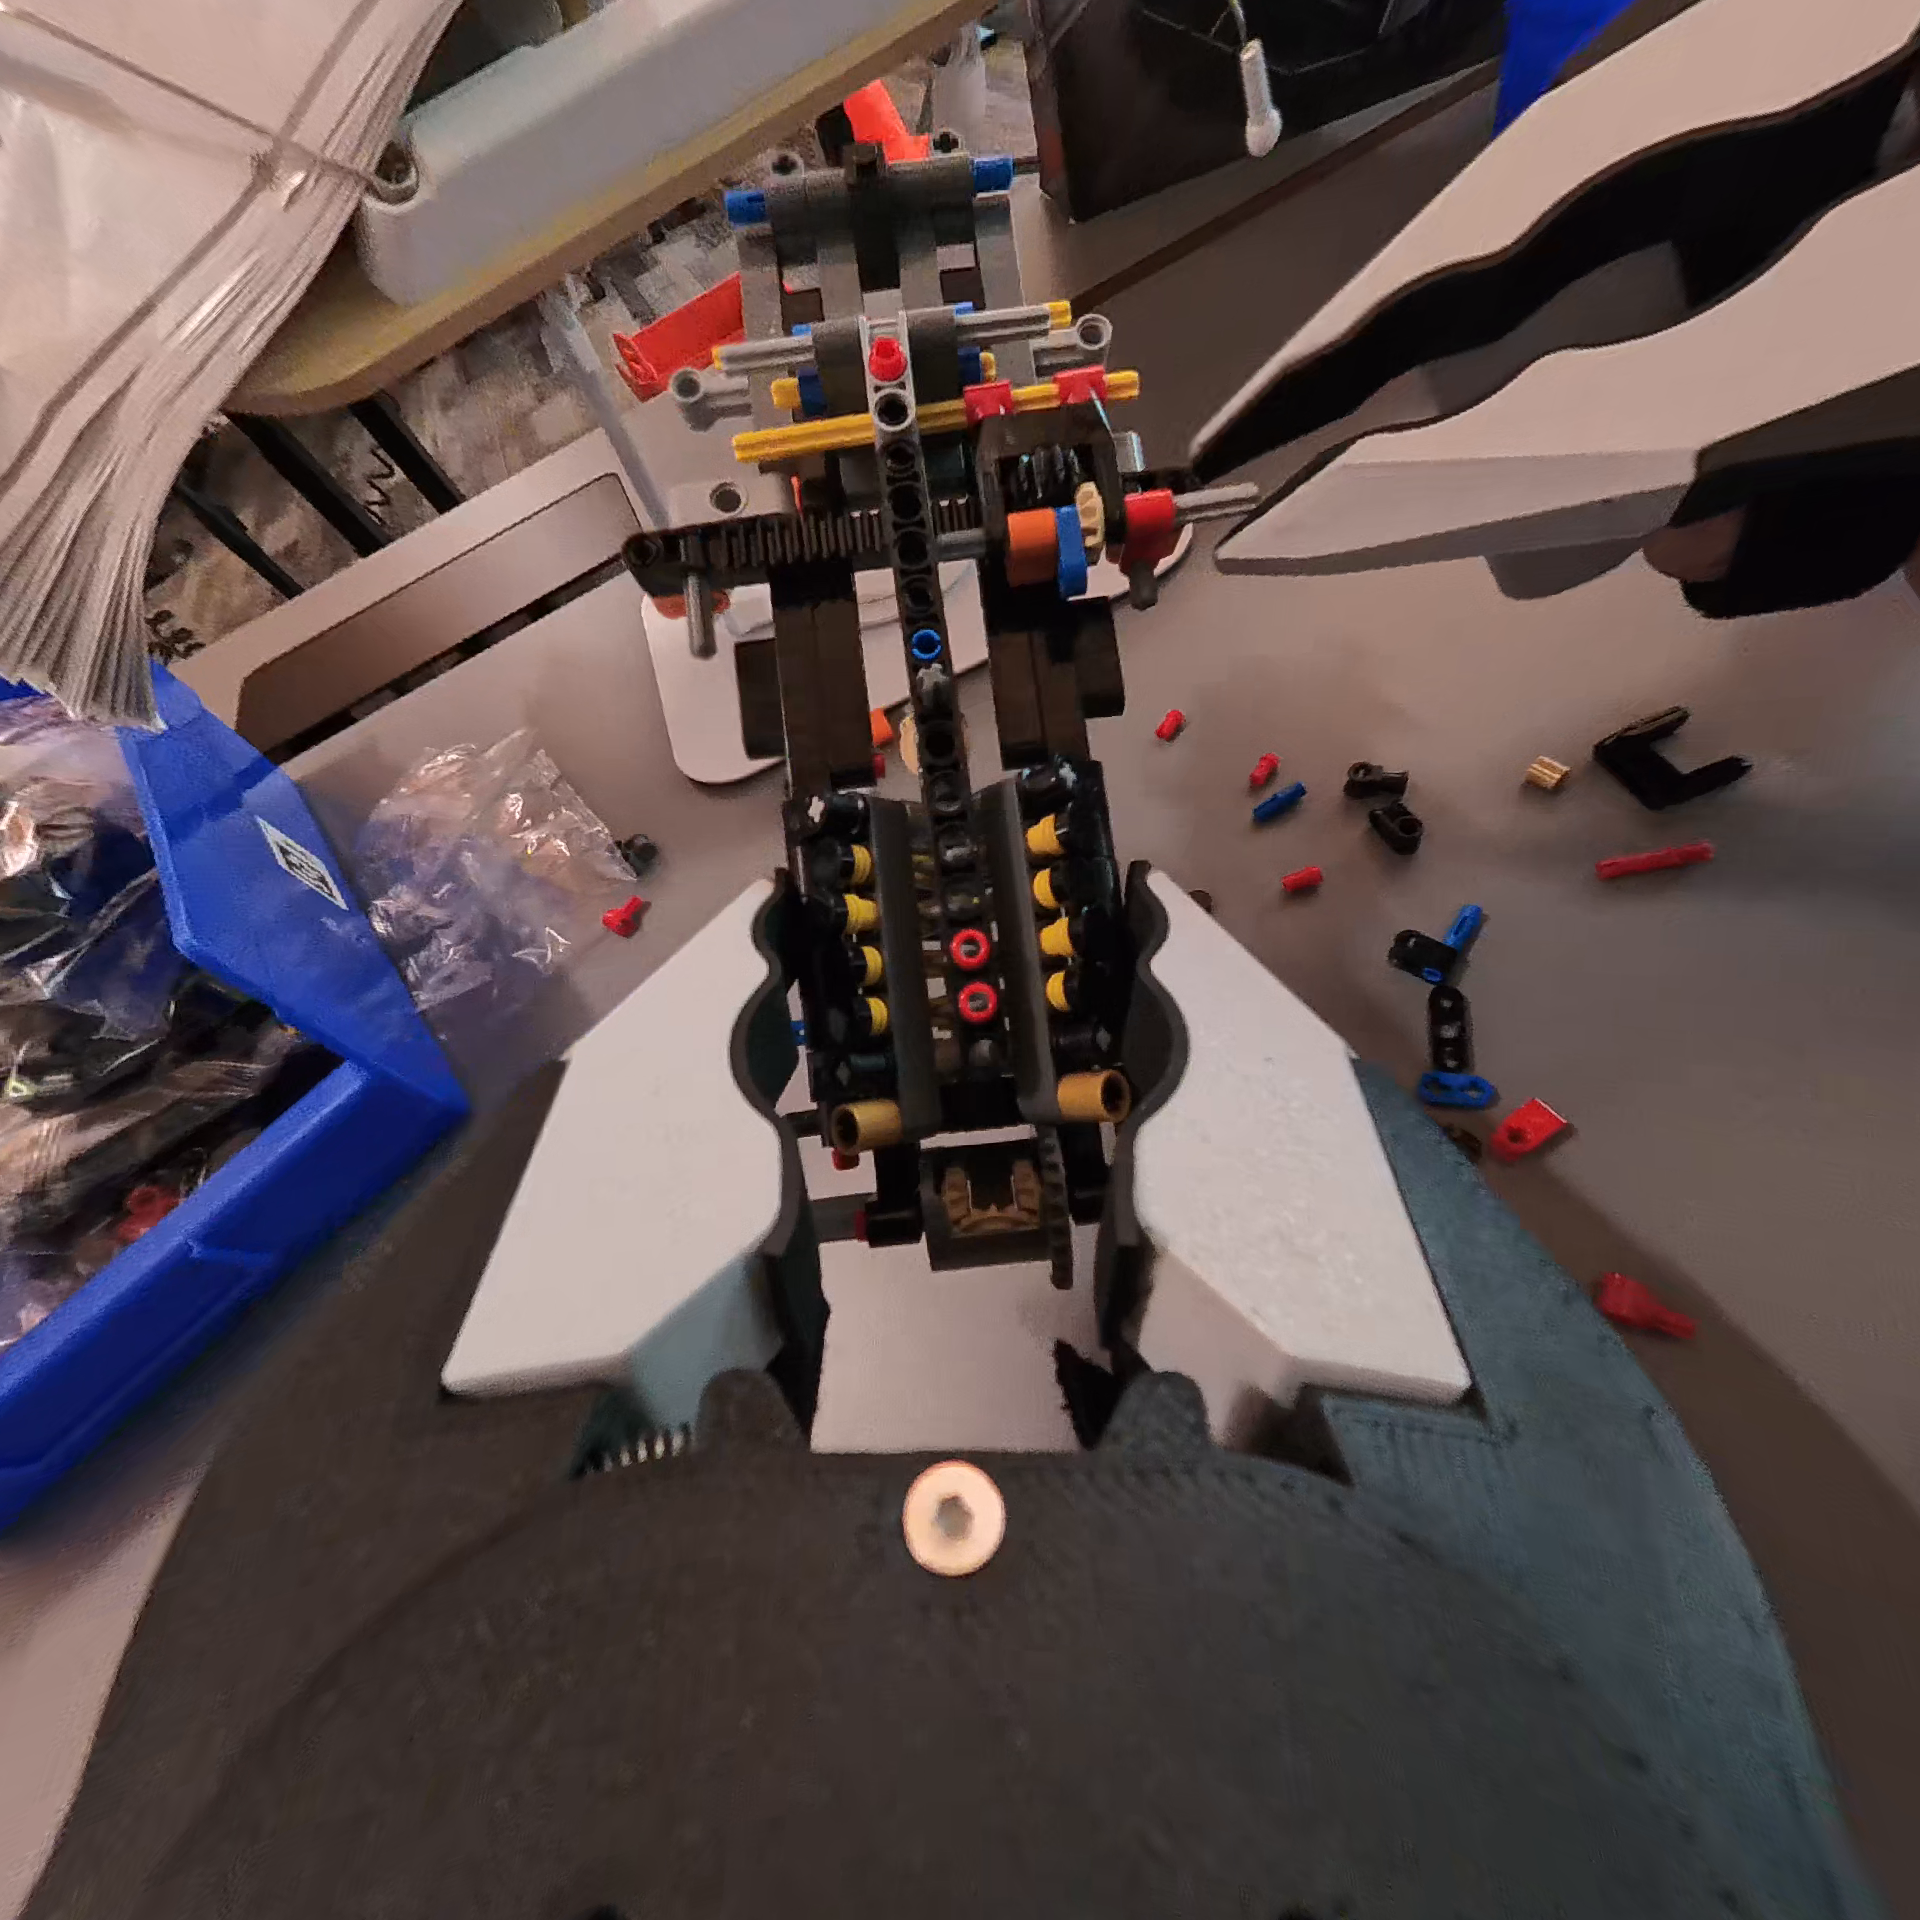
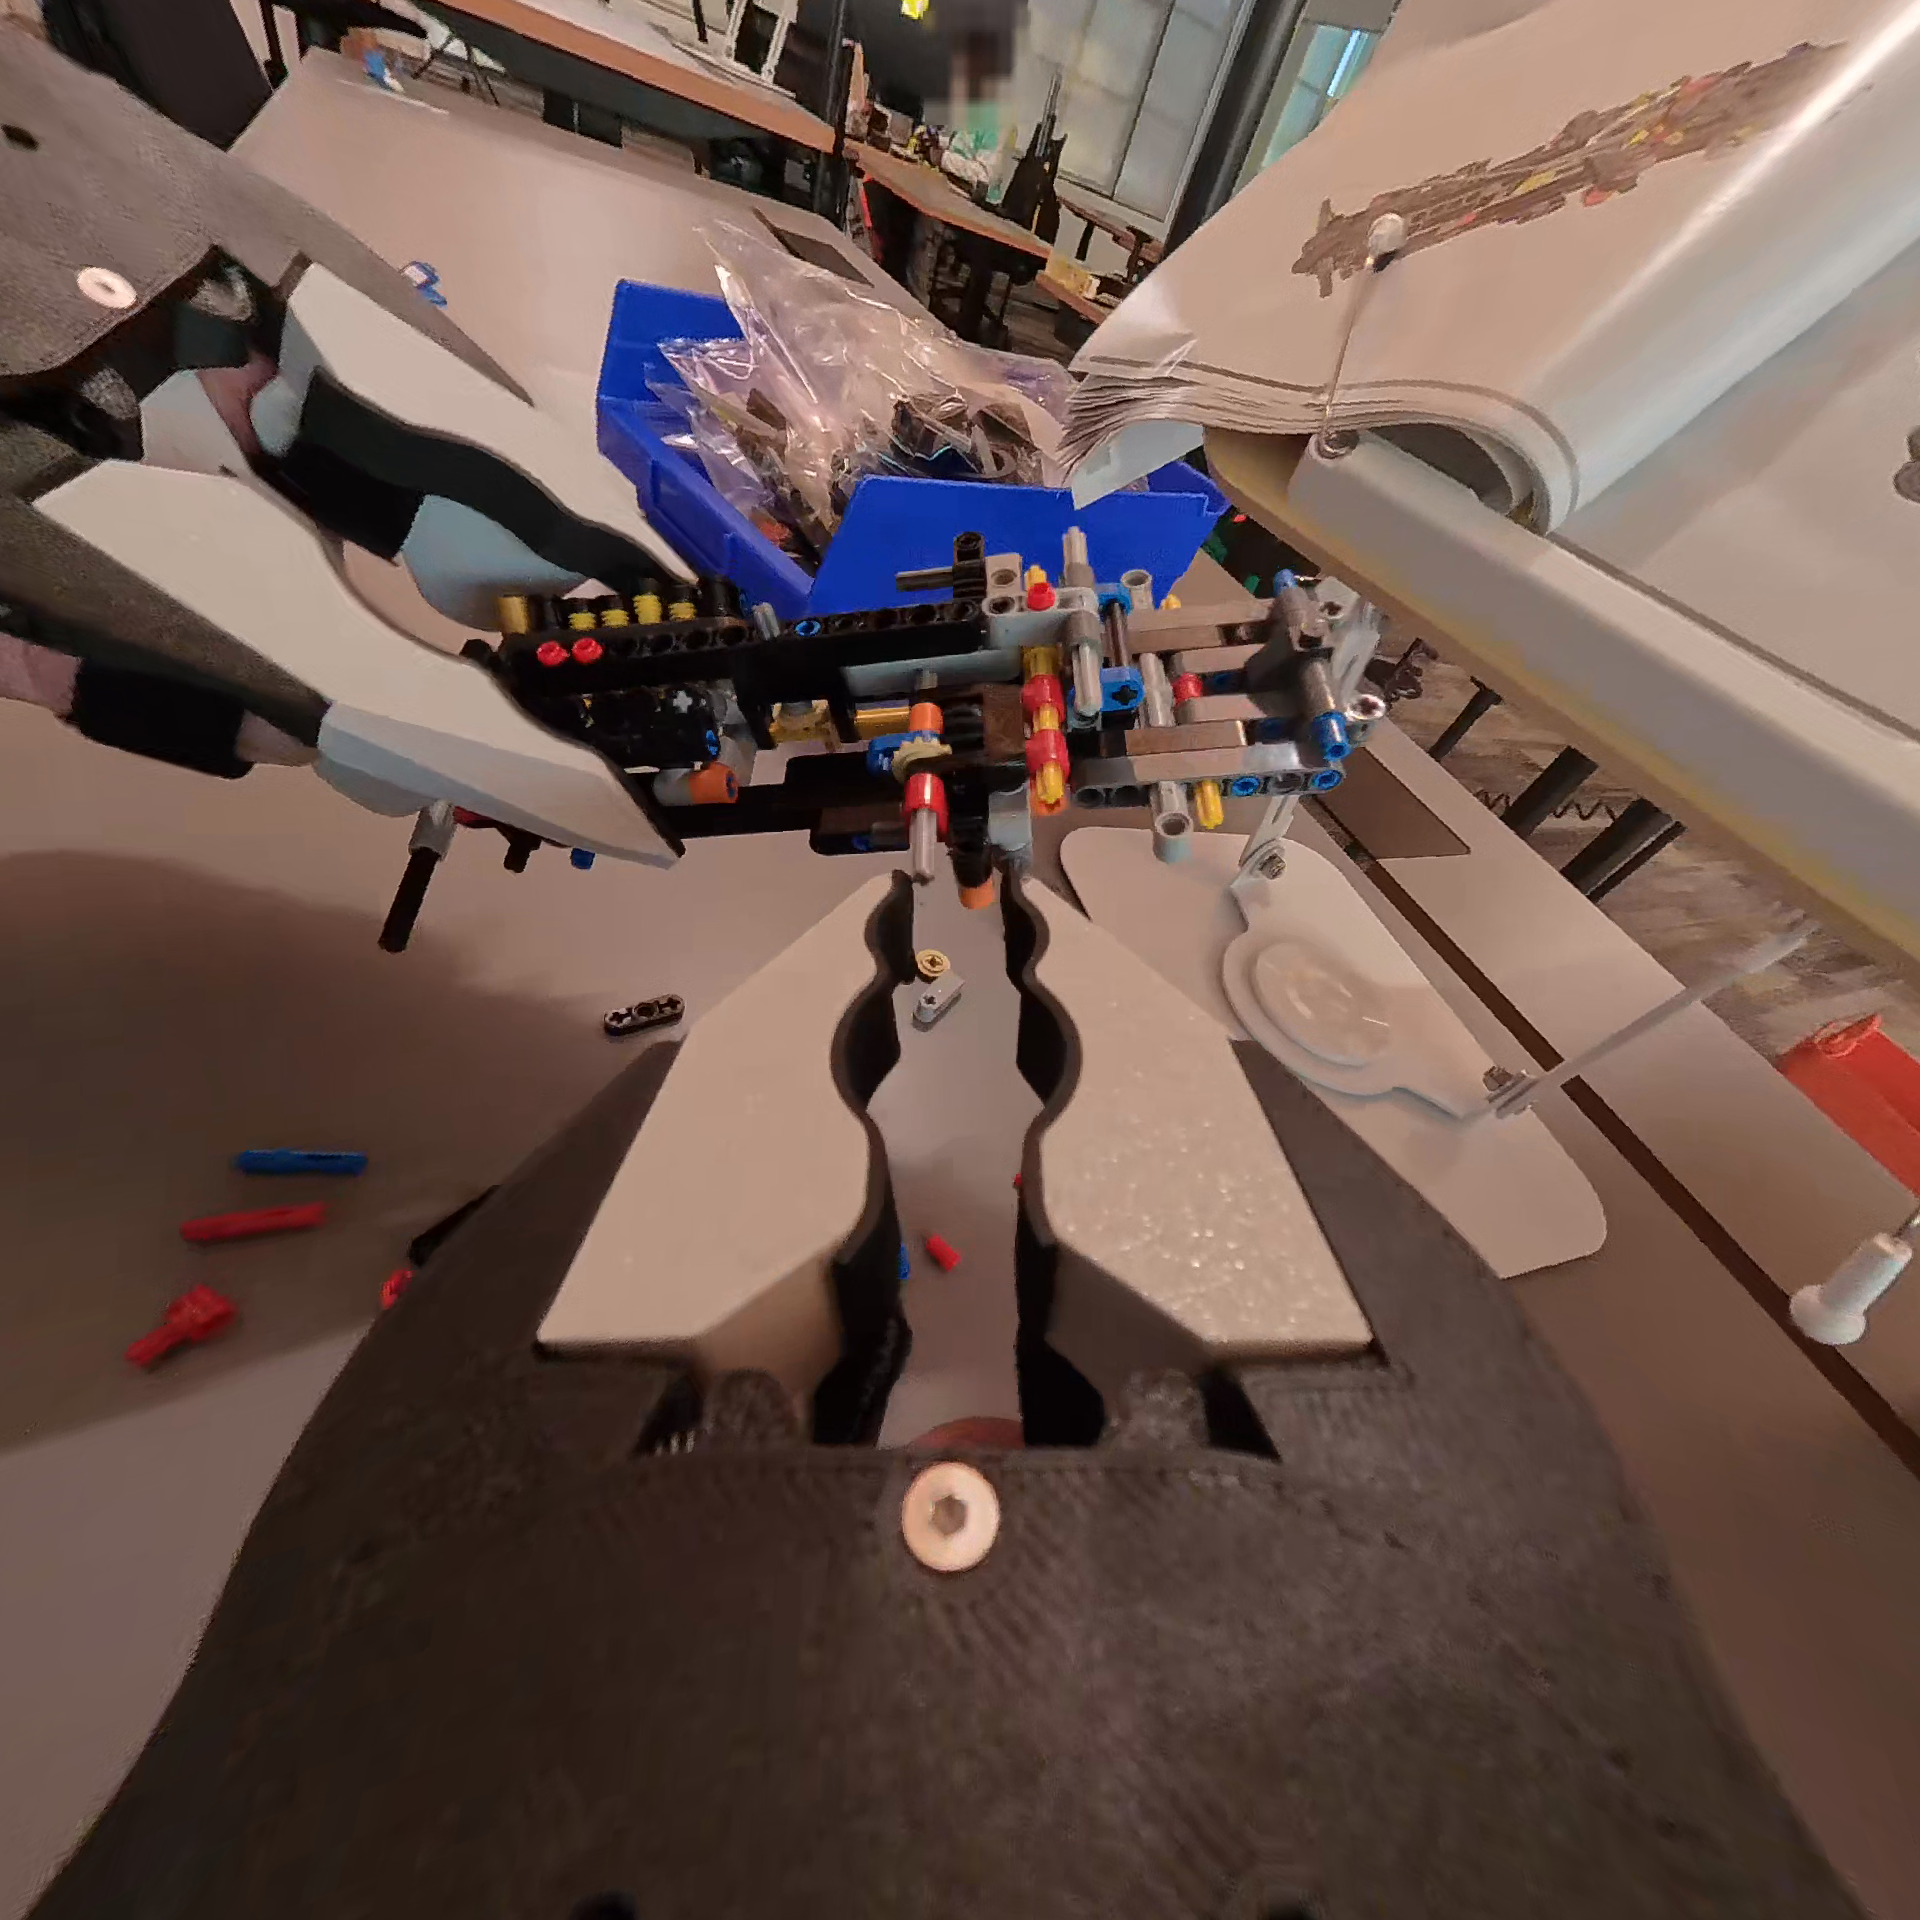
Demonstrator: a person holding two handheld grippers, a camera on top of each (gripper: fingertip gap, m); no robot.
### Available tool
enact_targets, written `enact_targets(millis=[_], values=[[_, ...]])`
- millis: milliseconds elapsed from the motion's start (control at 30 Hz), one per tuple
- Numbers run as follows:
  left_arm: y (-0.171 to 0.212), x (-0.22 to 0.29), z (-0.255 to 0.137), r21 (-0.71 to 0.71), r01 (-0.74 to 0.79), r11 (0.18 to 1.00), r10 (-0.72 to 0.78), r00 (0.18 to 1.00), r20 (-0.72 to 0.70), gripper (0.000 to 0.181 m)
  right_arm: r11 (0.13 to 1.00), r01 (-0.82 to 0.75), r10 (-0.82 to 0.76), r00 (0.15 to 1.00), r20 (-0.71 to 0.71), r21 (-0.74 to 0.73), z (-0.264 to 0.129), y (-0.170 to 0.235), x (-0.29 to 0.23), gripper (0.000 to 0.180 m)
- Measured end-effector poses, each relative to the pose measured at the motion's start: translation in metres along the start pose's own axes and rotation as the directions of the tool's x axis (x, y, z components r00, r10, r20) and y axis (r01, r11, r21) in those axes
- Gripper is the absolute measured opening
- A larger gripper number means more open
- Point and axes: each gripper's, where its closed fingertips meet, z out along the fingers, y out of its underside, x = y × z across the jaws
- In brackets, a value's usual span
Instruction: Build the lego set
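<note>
A long black, grey and yellow Lego chassis (image 1: pixel 935 644) is held off the table. My left gripper (image 1: pixel 961 883) is shut on its black engine end, which has yellow pistons. In the right wrist view the chassis (image 2: pixel 935 707) lies crosswise, with the left gripper (image 2: pixel 675 717) clamped on its left end. My right gripper (image 2: pixel 956 883) is narrowly open, its tips just below a grey axle (image 2: pixel 921 836) with a red bush that sticks out of the chassis side. In the left wrist view the right gripper (image 1: pixel 1210 504) has that axle's end (image 1: pixel 1226 497) between its tips, with no visible contact.
Loose red, blue and black pieces (image 1: pixel 1434 935) lie on the grey table, including a black liftarm (image 2: pixel 644 1013) and a small grey piece (image 2: pixel 935 1003). A blue bin (image 1: pixel 260 935) of bagged parts stands left. An instruction booklet (image 2: pixel 1558 260) rests on a white stand (image 2: pixel 1330 997).
</note>
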Motion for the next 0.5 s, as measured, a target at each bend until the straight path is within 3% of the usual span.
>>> enact_targets(millis=[133,267,367,500], values=[[0.0000,0.0004,0.0000,-0.001,0.000,1.000,0.000,1.000,0.004,0.061,0.998,0.059,-0.059,0.998,0.010,-0.016,0.0010,0.0011,-0.0061,0.001],[-0.0014,-0.0004,-0.0007,0.005,-0.017,1.000,0.017,1.000,0.020,0.061,0.999,0.033,-0.033,0.999,0.022,-0.017,0.0007,0.0011,-0.0068,0.000],[-0.0048,-0.0024,-0.0022,0.024,-0.044,0.999,0.043,0.998,0.044,0.061,0.984,-0.174,0.171,0.979,0.110,0.021,-0.0002,-0.0024,-0.0081,0.000],[-0.0077,-0.0050,-0.0031,0.034,-0.100,0.994,0.097,0.991,0.091,0.061,0.906,-0.423,0.405,0.883,0.237,0.029,0.0002,-0.0035,-0.0104,0.000]])
